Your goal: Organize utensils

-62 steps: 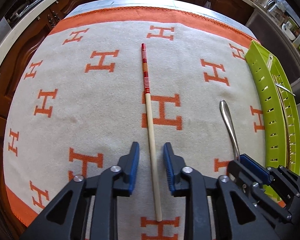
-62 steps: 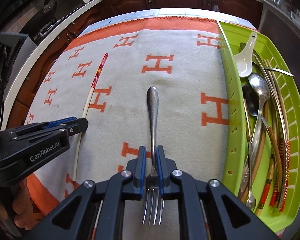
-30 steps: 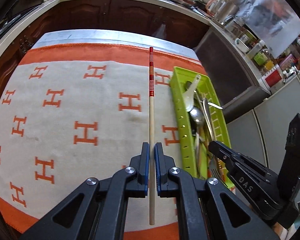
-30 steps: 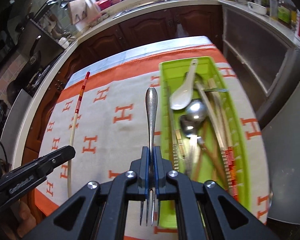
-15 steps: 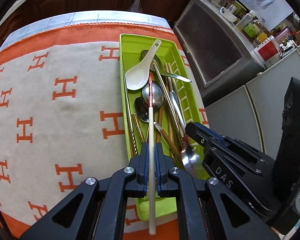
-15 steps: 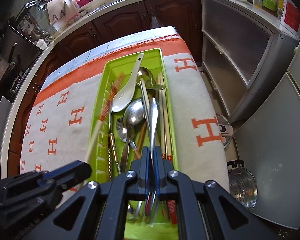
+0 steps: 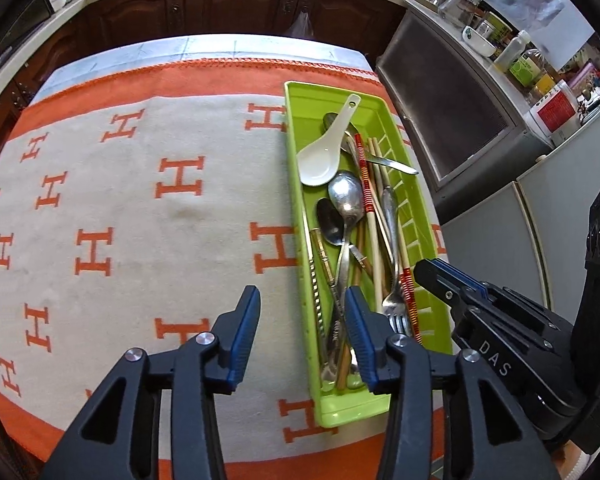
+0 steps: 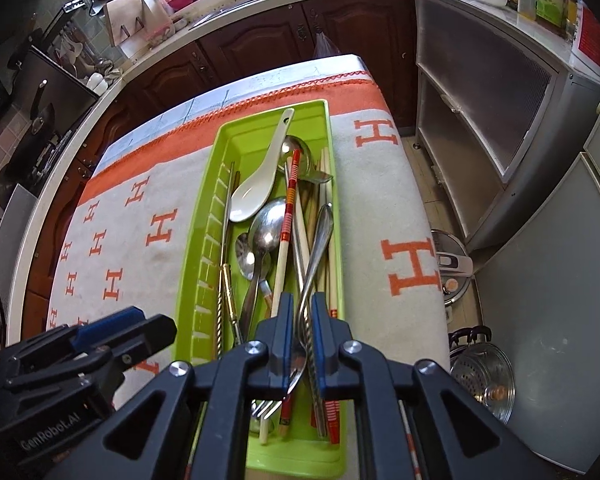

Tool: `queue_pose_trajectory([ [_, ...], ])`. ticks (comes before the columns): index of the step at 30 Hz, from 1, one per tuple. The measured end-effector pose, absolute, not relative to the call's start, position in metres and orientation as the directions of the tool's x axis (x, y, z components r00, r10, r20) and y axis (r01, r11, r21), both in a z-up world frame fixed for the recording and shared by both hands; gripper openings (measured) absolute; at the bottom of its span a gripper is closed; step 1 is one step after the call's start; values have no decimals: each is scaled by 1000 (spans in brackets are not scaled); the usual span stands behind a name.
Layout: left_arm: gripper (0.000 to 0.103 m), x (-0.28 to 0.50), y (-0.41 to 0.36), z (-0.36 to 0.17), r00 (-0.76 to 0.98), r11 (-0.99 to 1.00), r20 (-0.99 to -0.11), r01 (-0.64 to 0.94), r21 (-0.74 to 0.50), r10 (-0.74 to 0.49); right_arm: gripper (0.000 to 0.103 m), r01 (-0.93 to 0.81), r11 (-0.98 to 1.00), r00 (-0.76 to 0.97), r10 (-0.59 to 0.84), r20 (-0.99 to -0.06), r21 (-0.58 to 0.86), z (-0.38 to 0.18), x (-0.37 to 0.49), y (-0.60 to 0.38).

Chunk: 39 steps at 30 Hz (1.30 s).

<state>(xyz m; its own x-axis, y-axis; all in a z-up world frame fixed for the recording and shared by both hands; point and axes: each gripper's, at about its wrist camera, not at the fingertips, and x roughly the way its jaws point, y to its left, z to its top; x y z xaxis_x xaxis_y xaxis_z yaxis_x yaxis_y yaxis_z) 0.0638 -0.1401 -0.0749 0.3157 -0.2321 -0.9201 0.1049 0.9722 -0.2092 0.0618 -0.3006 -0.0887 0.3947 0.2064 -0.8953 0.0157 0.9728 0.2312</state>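
A lime green tray (image 7: 296,128) (image 8: 198,280) lies on the right side of the orange-and-cream cloth. It holds a white ceramic spoon (image 7: 324,156) (image 8: 256,188), metal spoons, several chopsticks and a fork (image 7: 392,236) (image 8: 320,236). The red-banded chopstick (image 7: 366,192) (image 8: 286,220) lies in the tray. My left gripper (image 7: 300,320) is open and empty over the tray's near left wall. My right gripper (image 8: 300,320) hangs over the tray's near end, its jaws slightly apart around the fork's neck.
The cloth (image 7: 140,208) covers the table to the left of the tray. Dark wooden cabinets (image 8: 260,44) stand behind. A grey cabinet (image 8: 480,112) and metal pots (image 8: 482,376) on the floor are to the right of the table edge.
My left gripper has opened and let the red-banded chopstick drop into the tray. My right gripper has loosened around the fork, which now rests in the tray.
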Motion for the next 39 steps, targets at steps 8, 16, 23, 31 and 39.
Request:
queue_pose_trajectory([
  [8, 58, 47, -122, -70, 353, 985, -920, 82, -154, -173, 9, -4, 970, 379, 225, -898, 241, -89, 49, -287],
  [16, 79, 34, -99, -72, 380, 993, -918, 31, -110, -114, 9, -18, 972, 373, 225, -900, 236, -91, 39, -272],
  [23, 87, 25, -71, -71, 376, 994, -923, -36, -104, -83, 9, -35, 972, 380, 226, -897, 230, -87, 30, -257],
  [31, 87, 18, -49, -58, 358, 995, -933, -74, -63, -33, 9, -58, 969, 393, 243, -887, 240, -71, 21, -241],
  [39, 98, 15, -40, -20, 401, 997, -916, -65, -51, -21, 27, -88, 963, 420, 266, -867, 253, -35, 15, -224],
])
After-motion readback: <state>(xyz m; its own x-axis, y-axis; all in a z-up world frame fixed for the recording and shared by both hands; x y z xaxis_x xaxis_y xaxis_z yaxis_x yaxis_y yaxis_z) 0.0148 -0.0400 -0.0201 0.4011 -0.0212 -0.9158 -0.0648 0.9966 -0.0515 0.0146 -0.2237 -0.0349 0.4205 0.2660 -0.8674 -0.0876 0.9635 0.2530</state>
